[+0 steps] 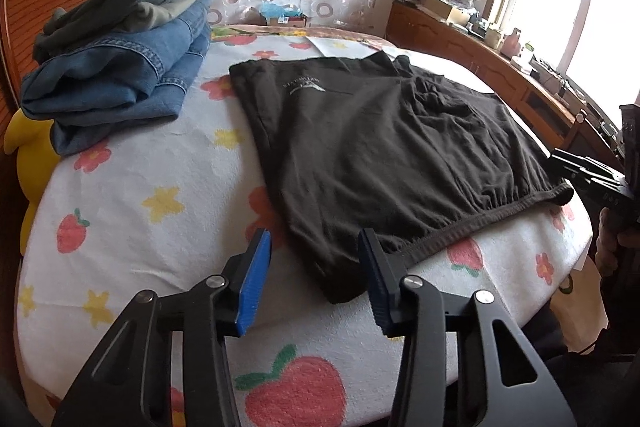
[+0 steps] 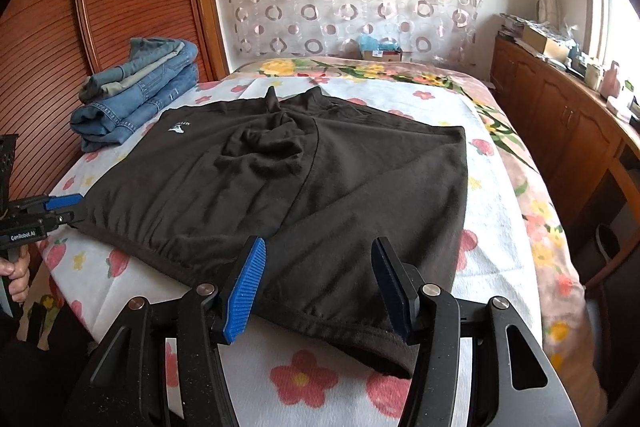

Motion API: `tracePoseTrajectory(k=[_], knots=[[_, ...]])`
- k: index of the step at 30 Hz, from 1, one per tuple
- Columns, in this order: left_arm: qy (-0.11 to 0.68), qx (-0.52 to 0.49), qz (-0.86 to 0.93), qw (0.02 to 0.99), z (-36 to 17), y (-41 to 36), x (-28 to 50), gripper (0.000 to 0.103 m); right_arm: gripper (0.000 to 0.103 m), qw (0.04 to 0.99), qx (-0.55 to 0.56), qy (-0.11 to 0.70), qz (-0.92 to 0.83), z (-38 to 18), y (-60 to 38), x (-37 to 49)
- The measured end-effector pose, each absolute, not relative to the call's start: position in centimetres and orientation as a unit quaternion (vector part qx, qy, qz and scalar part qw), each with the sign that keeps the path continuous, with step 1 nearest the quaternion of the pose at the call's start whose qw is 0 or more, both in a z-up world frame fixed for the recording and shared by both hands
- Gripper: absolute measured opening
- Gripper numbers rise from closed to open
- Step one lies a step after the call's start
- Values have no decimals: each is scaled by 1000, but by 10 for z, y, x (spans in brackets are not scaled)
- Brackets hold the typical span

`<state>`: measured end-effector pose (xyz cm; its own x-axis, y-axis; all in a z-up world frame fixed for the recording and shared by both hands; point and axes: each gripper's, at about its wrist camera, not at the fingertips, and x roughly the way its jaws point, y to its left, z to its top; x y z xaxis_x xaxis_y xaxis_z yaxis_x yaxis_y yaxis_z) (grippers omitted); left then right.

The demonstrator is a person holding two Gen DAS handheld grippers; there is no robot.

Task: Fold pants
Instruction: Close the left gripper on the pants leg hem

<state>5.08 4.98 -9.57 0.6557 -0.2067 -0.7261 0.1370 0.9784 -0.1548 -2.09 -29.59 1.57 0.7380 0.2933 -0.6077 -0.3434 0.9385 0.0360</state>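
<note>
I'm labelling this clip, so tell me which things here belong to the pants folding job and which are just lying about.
Part of the job:
black pants
left gripper, open
right gripper, open

Just lying about:
stack of folded jeans
yellow plush toy
cardboard box on the wooden cabinet

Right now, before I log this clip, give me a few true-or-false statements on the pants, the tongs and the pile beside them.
1. The black pants lie spread on the flower-print sheet. True.
2. The left tongs are shut on the waistband. False: they are open and hold nothing.
3. A pile of folded jeans sits on the bed beside the pants. True.
4. The right tongs grip a trouser leg. False: they are open over the near edge.
5. The pants carry a small white logo. True.
</note>
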Motion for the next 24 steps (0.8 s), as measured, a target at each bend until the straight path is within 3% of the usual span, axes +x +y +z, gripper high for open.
tracePoseTrajectory(k=[6, 8, 24], knots=[[408, -43, -104, 906, -99, 45, 54, 15, 57, 935, -23, 311, 166, 12, -294, -24], [407, -43, -111, 906, -97, 42, 54, 10, 57, 935, -22, 313, 166, 9, -295, -24], [370, 4, -151, 917, -51, -9, 75, 6, 57, 931, 9, 322, 171, -1, -308, -30]])
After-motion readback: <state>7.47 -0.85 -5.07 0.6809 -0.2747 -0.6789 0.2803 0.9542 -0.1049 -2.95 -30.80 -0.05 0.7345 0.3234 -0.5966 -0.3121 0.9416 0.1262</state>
